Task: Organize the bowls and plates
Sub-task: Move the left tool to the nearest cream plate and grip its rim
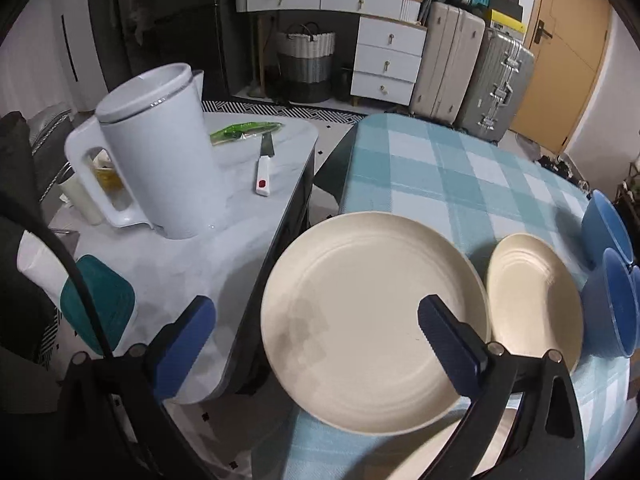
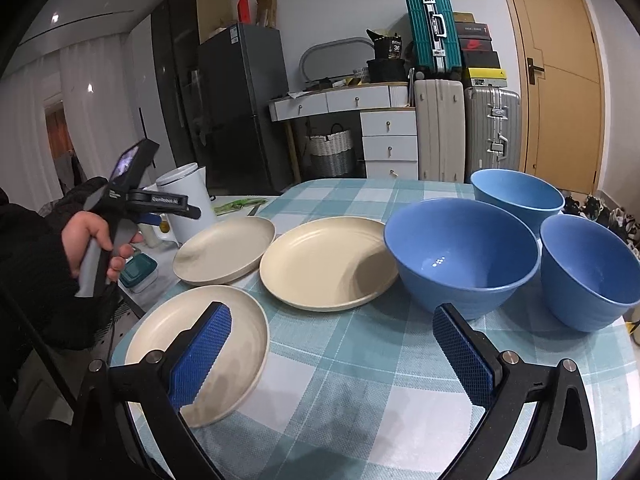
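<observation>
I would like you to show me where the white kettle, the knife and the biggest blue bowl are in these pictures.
white kettle (image 1: pixel 160 152), left wrist view, on its side wall.
knife (image 1: pixel 263 174), left wrist view, on its white handle.
biggest blue bowl (image 2: pixel 460 248), right wrist view, on its inner wall.

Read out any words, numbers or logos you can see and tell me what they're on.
"36": on the black box atop the dresser.
Swoosh logo, no words readable: on the dark shoebox.
White lettering on the left gripper's body: too blurred to read.
Sticker on the fridge: too small.
</observation>
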Demonstrator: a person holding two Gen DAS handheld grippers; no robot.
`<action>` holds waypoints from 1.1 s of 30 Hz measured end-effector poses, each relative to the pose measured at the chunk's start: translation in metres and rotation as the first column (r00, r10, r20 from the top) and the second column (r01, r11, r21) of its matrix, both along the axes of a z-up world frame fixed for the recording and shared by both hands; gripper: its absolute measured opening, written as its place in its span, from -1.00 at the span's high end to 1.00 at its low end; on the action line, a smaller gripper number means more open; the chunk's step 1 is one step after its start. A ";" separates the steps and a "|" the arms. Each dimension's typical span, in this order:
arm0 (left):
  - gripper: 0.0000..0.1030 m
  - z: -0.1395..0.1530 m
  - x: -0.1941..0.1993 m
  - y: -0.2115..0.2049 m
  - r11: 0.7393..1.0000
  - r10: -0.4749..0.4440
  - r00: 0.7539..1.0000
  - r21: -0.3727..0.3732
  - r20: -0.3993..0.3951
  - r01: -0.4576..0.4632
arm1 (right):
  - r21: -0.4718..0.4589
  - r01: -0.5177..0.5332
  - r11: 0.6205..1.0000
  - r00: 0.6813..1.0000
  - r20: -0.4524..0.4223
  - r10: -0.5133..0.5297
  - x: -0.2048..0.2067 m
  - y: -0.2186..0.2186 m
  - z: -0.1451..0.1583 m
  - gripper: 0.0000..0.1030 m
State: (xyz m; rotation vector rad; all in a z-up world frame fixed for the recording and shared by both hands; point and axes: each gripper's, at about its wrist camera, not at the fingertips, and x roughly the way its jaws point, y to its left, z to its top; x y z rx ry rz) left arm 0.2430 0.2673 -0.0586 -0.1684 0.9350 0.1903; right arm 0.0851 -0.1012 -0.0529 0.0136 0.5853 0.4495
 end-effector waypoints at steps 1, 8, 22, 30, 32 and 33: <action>-0.96 -0.003 0.002 0.004 1.000 0.000 1.000 -0.003 -0.004 0.000 | 0.004 -0.005 1.000 1.000 0.000 0.005 0.000 0.002 0.005 -1.00; -0.96 -0.021 0.009 0.032 0.995 0.067 0.998 -0.068 -0.022 -0.068 | 0.006 -0.115 0.993 0.992 0.044 0.115 0.036 0.055 0.072 -0.99; -0.30 -0.052 0.016 0.053 0.968 0.063 0.995 -0.236 -0.076 -0.079 | -0.286 -0.294 0.912 0.893 -0.421 0.156 0.248 0.231 0.013 -0.40; 0.38 -0.065 0.013 0.069 0.942 0.070 0.994 -0.322 -0.090 -0.096 | -0.365 -0.342 0.866 0.853 -0.508 0.123 0.269 0.253 -0.042 -0.19; 0.38 -0.064 0.013 0.068 0.942 0.054 0.995 -0.327 -0.083 -0.078 | -0.370 -0.355 0.859 0.849 -0.512 0.130 0.271 0.255 -0.049 -0.18; 0.38 -0.064 0.013 0.068 0.940 0.045 0.996 -0.334 -0.080 -0.069 | -0.375 -0.353 0.857 0.850 -0.511 0.127 0.273 0.255 -0.052 -0.18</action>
